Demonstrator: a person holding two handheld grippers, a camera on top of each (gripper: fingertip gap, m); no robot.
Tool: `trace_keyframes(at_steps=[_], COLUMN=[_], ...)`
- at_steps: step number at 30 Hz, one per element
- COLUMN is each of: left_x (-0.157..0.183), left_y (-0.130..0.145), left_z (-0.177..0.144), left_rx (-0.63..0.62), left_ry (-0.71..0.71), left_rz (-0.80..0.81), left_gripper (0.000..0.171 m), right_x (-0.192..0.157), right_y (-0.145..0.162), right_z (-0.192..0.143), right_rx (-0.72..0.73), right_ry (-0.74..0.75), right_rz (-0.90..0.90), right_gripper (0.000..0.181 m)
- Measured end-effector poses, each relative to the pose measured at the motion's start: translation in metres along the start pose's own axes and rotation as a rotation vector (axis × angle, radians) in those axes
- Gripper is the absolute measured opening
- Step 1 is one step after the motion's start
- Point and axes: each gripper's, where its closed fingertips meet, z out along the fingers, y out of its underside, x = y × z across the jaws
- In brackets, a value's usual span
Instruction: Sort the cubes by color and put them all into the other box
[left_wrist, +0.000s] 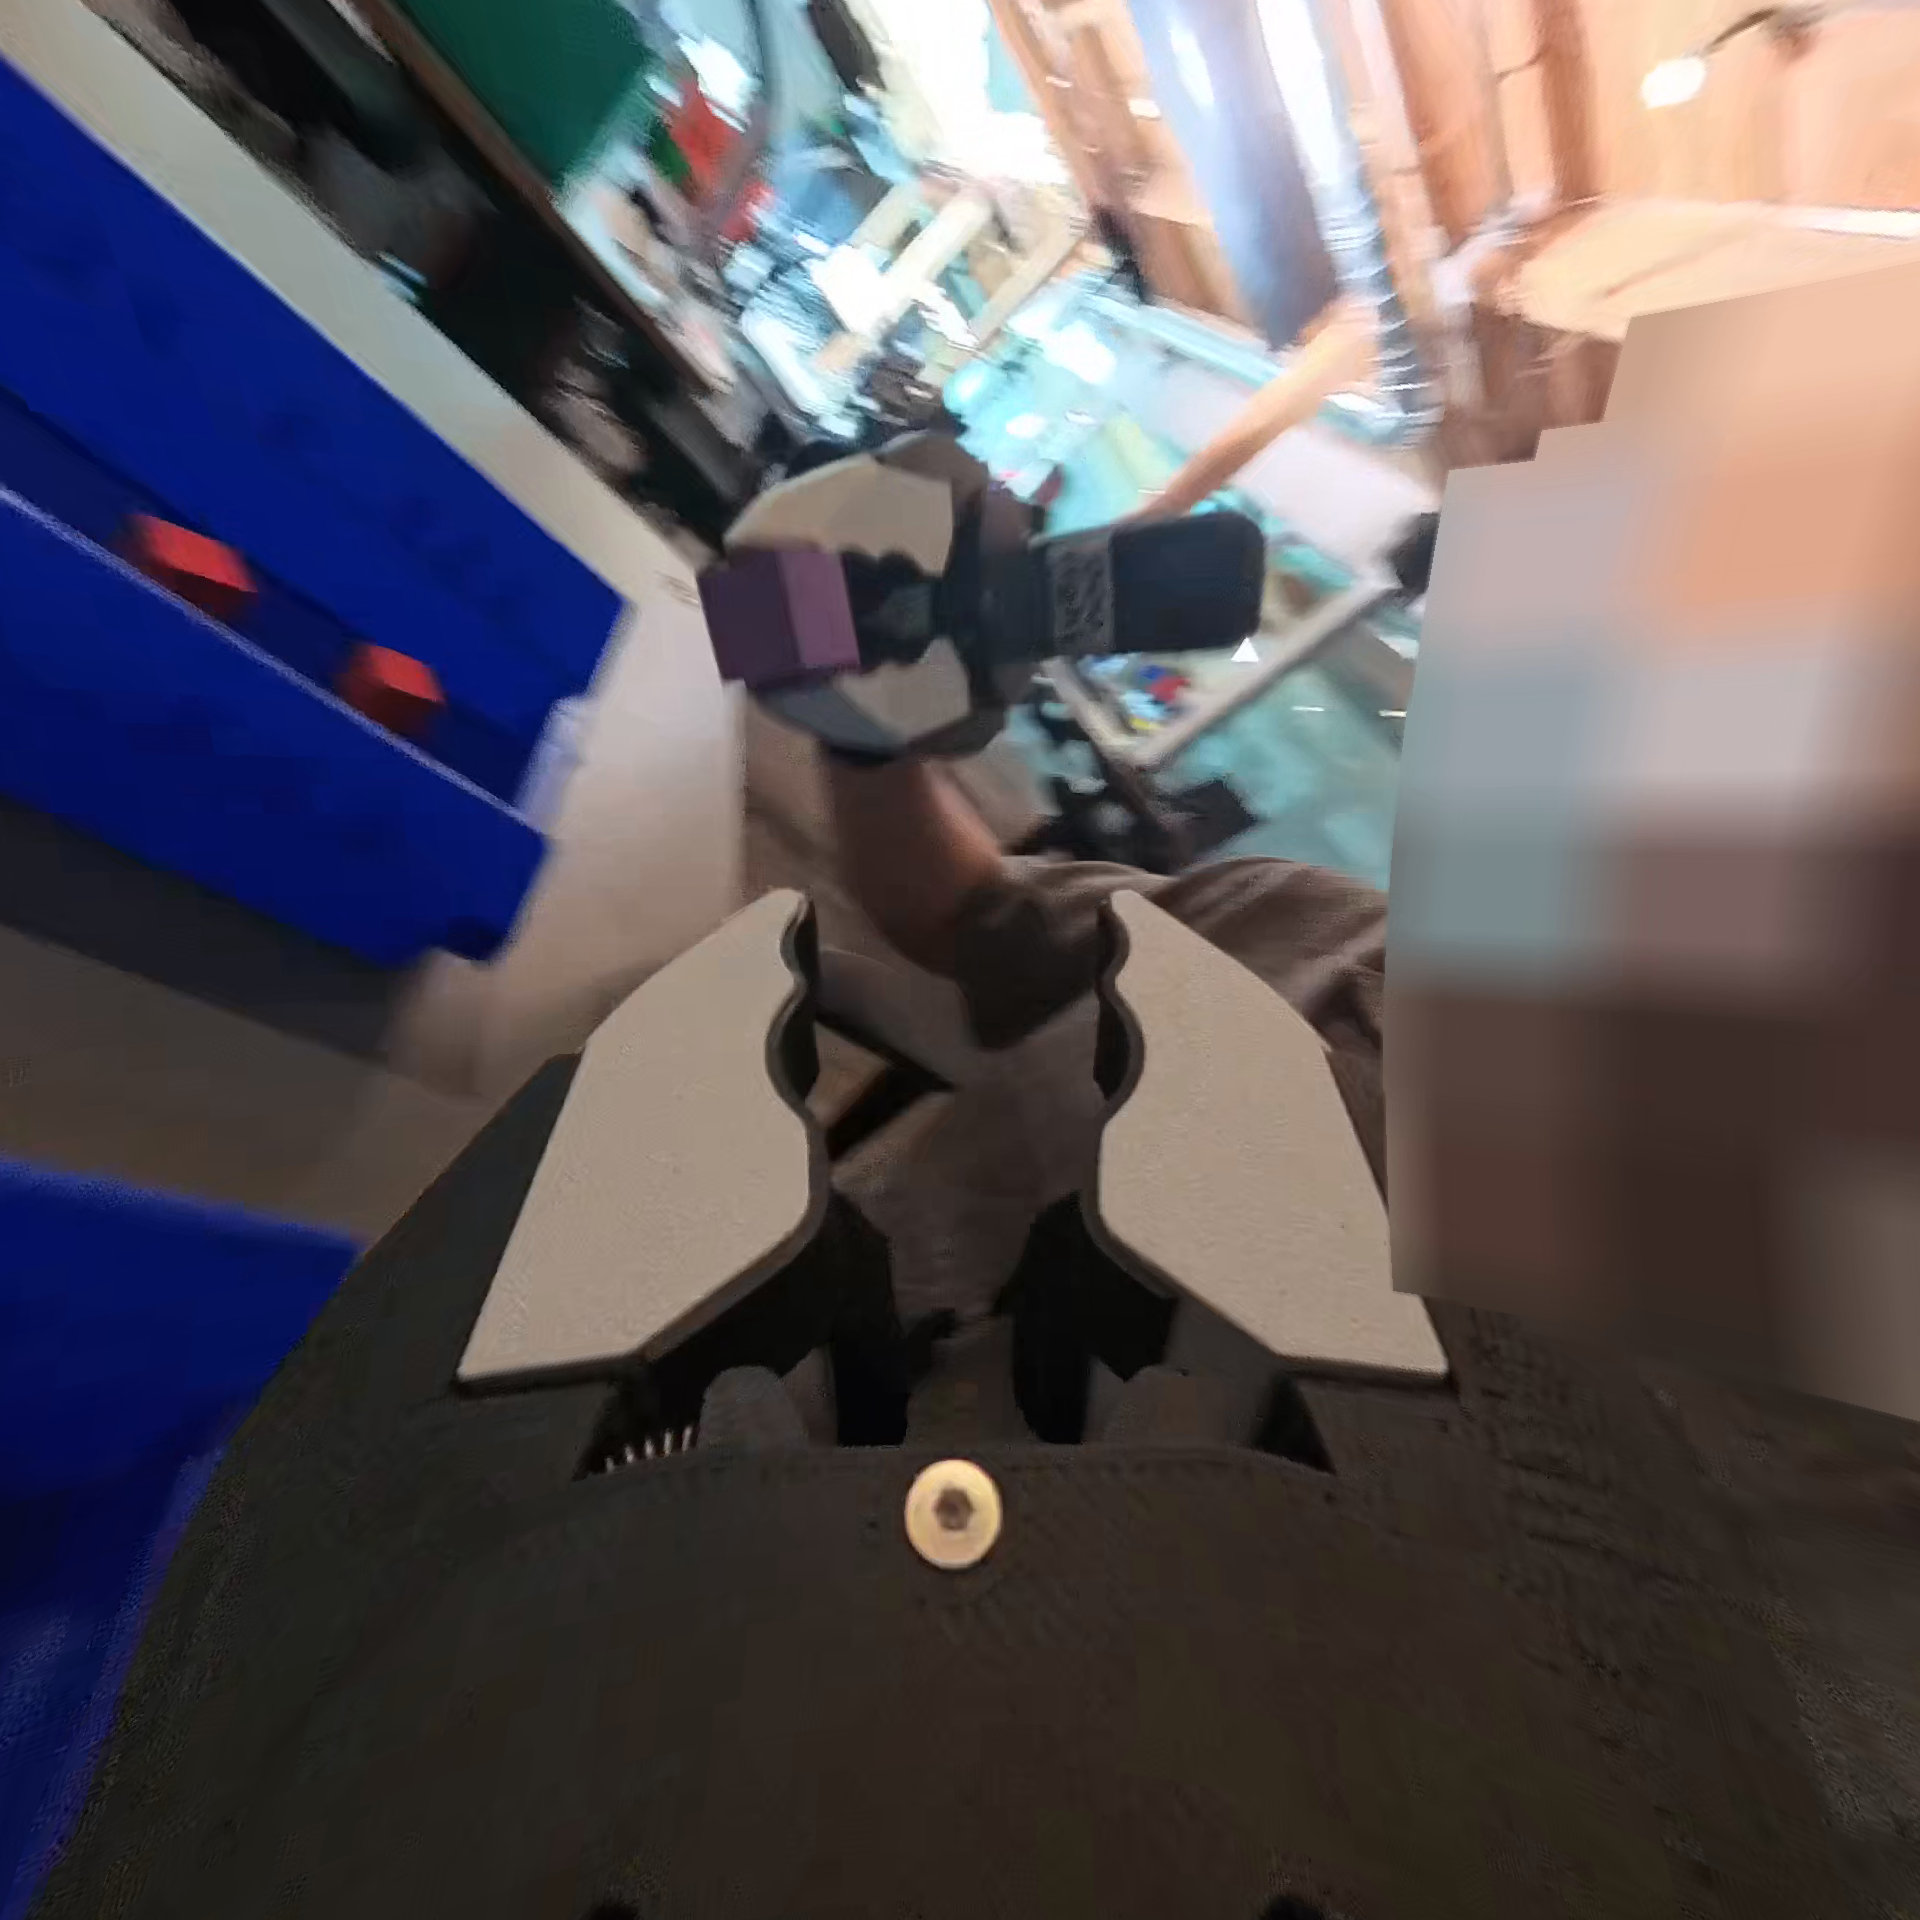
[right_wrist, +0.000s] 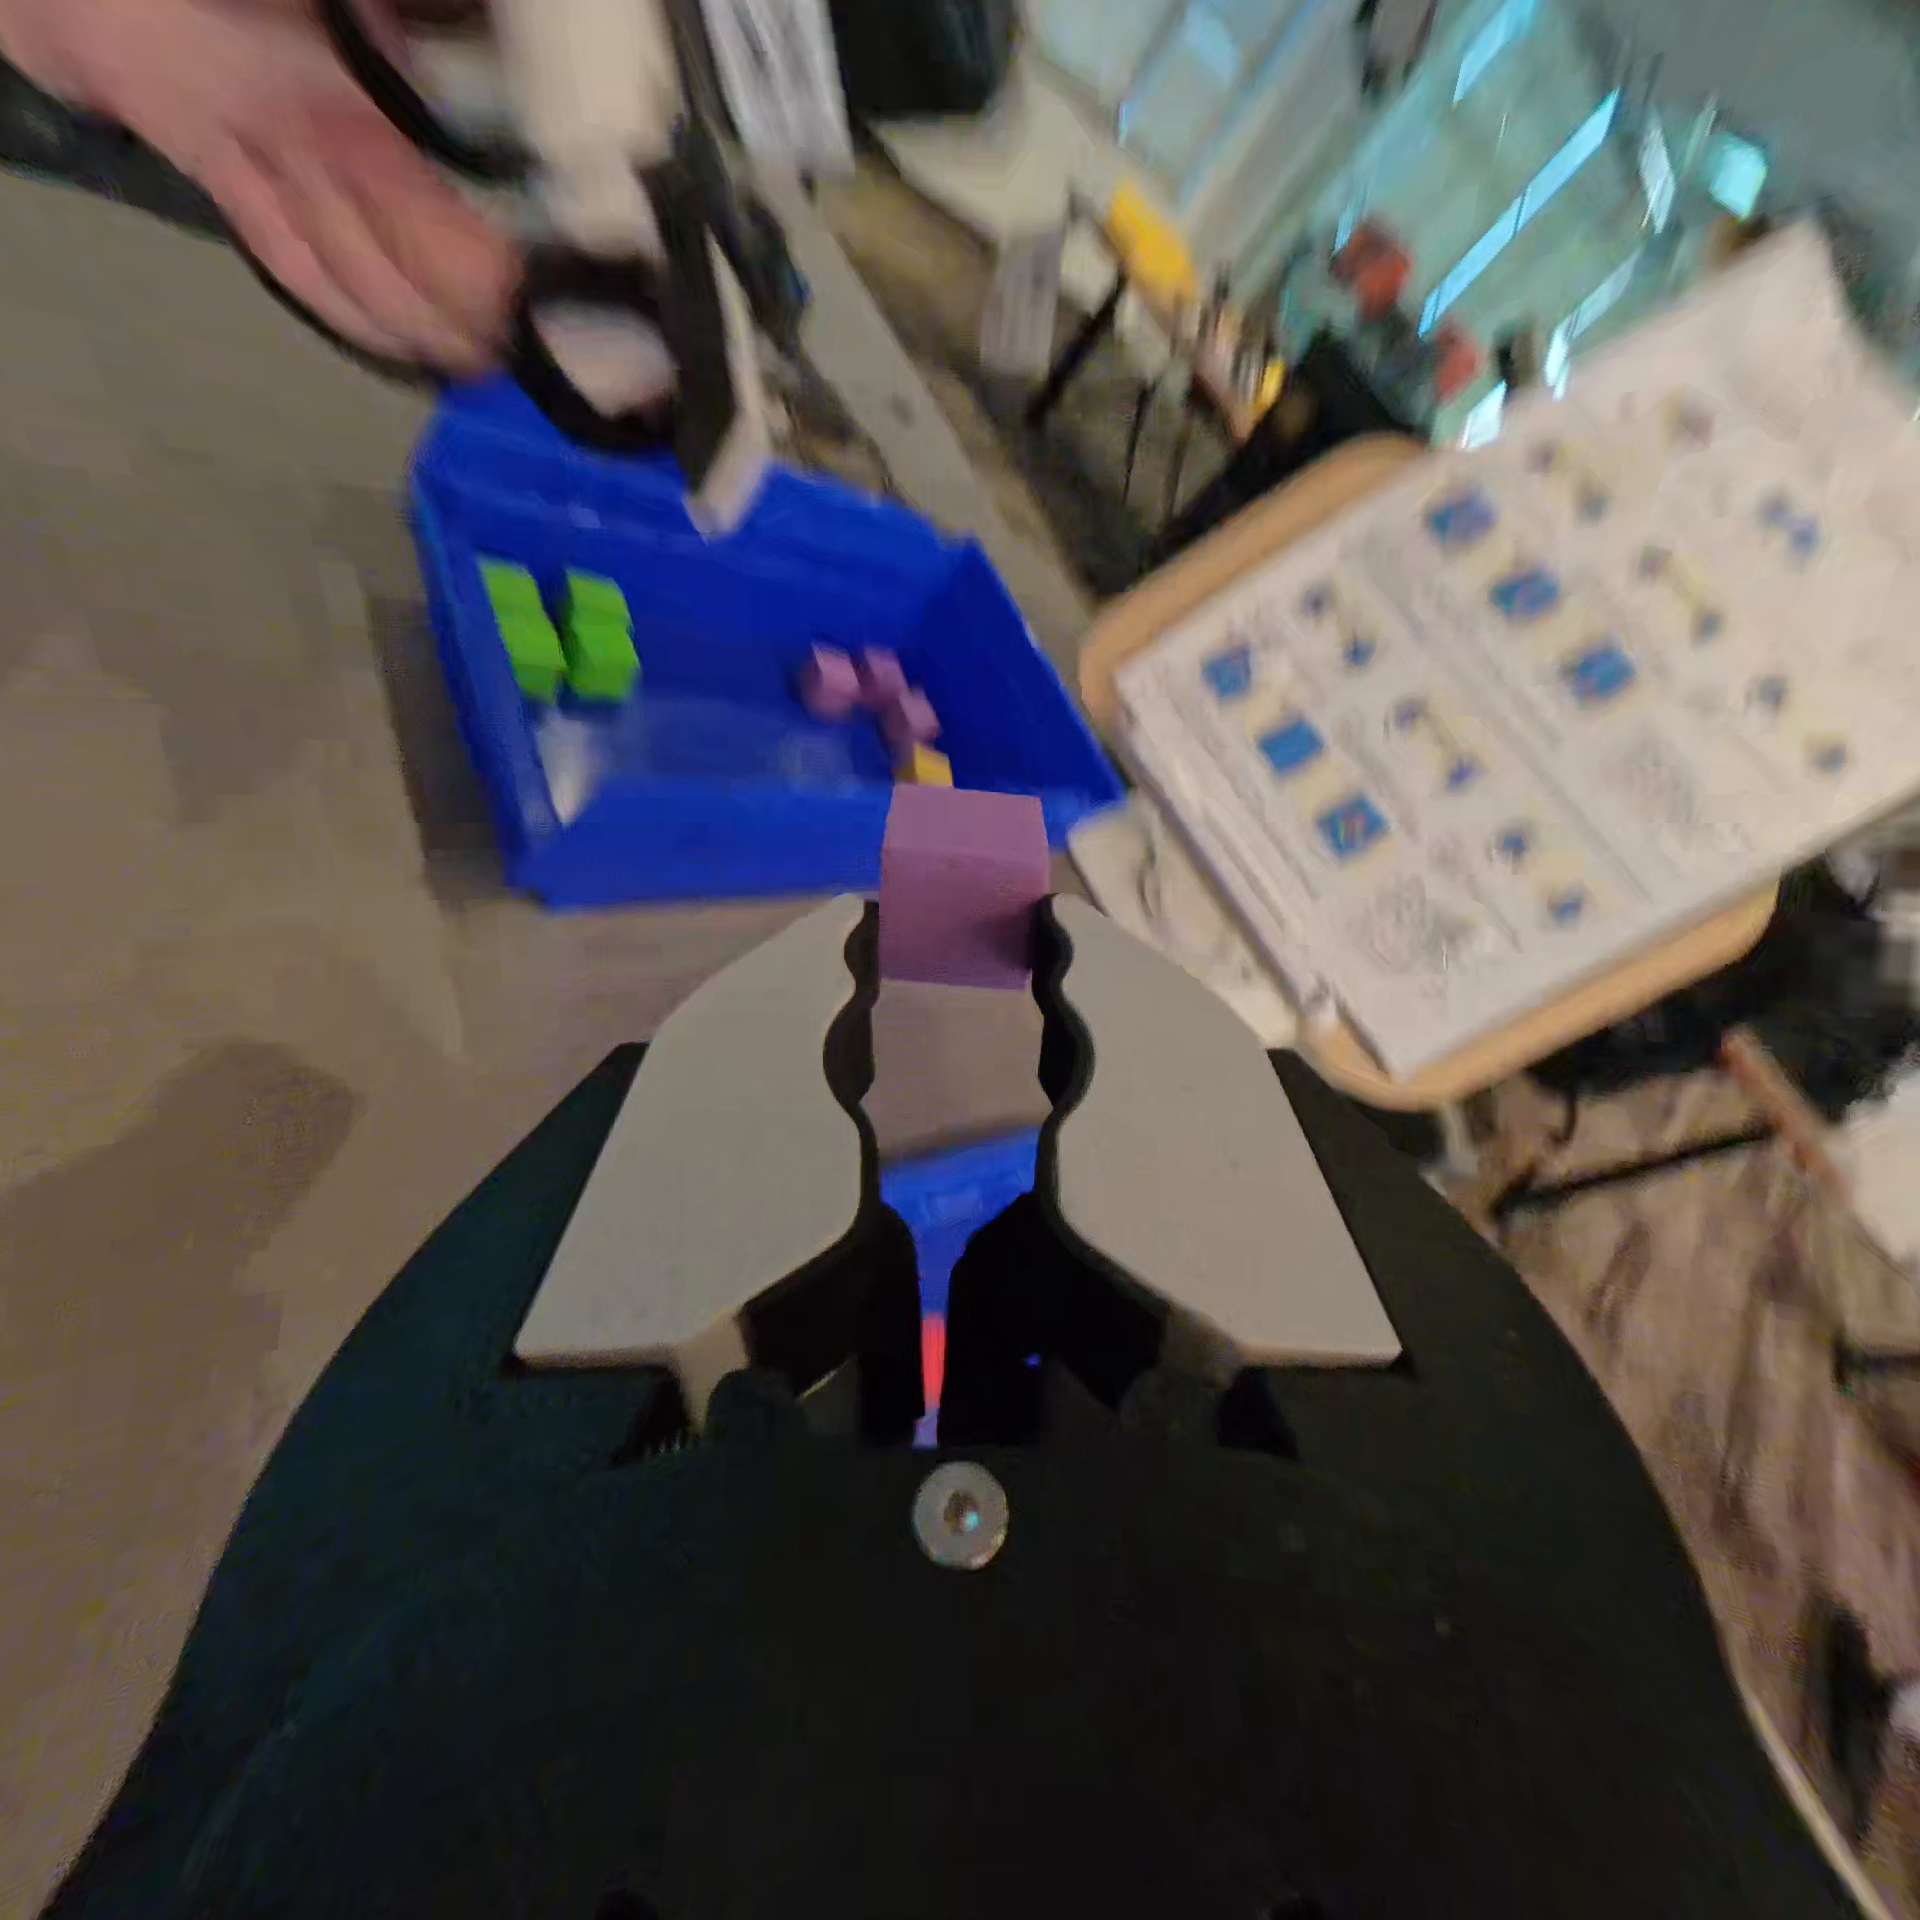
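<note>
Purple cube (right_wrist: 961, 899) pinched at jaws' tips — right gripper (right_wrist: 958, 925)

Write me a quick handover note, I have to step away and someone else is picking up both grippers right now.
Right gripper: jaws shut on a purple block, held in the air in front of the blue bin.
Left gripper: jaws open, nothing between them, pointing back at the right gripper.
Blue bin on the table holds green blocks, several purple blocks and a yellow piece.
Another blue bin beside the left gripper holds two red blocks.
An illustrated sheet on a wooden board lies right of the first bin.
The frames are blurred; what is done or left cannot be told.
</note>
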Motion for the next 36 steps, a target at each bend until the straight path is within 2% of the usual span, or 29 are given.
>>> trace_keyframes(at_steps=[1, 3, 5, 8, 12, 14, 17, 21, 24, 26, 29, 32, 34, 36], left_x=[-0.004, -0.014, -0.021, -0.020, -0.031, -0.050, -0.082, -0.106, -0.122, -0.133, -0.150, -0.162, -0.170, -0.176], left_y=[-0.002, -0.005, -0.006, -0.005, 0.000, 0.007, 0.017, 0.030, 0.034, 0.043, 0.059, 0.076, 0.081, 0.088], left_z=[-0.006, -0.018, -0.026, -0.032, -0.049, -0.072, -0.124, -0.148, -0.150, -0.149, -0.166, -0.178, -0.181, -0.177], left_rx=[0.011, 0.028, 0.039, 0.071, 0.034, 0.007, -0.080, -0.270, -0.419, -0.569, -0.858, -1.101, -1.179, -1.203], left_ry=[-0.089, -0.279, -0.432, -0.520, -0.657, -0.811, -1.108, -1.234, -1.267, -1.253, -1.277, -1.198, -1.148, -1.084], left_rz=[0.056, 0.153, 0.229, 0.271, 0.264, 0.230, 0.146, 0.065, 0.083, 0.116, 0.208, 0.273, 0.298, 0.279], left_gripper=[0.050, 0.046, 0.045, 0.044, 0.041, 0.041, 0.040, 0.040, 0.040, 0.040, 0.041, 0.041, 0.041, 0.042], right_x=[0.014, 0.028, 0.036, 0.036, 0.030, 0.023, 0.020, 0.018, 0.018, 0.023, 0.039, 0.056, 0.060, 0.061], right_y=[0.020, 0.068, 0.114, 0.168, 0.218, 0.236, 0.255, 0.263, 0.266, 0.266, 0.255, 0.234, 0.217, 0.205], right_z=[-0.004, -0.004, -0.001, 0.006, 0.020, 0.025, 0.029, 0.033, 0.034, 0.032, 0.024, 0.014, 0.009, 0.002], right_rx=[-0.074, -0.286, -0.489, -0.722, -0.929, -1.026, -1.144, -1.220, -1.236, -1.234, -1.166, -1.054, -0.962, -0.901], right_ry=[-0.018, -0.111, -0.176, -0.309, -0.442, -0.495, -0.522, -0.528, -0.515, -0.480, -0.390, -0.278, -0.222, -0.173], right_rz=[0.050, 0.153, 0.163, 0.185, 0.200, 0.202, 0.182, 0.175, 0.175, 0.166, 0.177, 0.165, 0.173, 0.166], right_gripper=[0.028, 0.028, 0.028, 0.028, 0.029, 0.029, 0.029, 0.029, 0.045, 0.051, 0.055, 0.057, 0.054, 0.053])
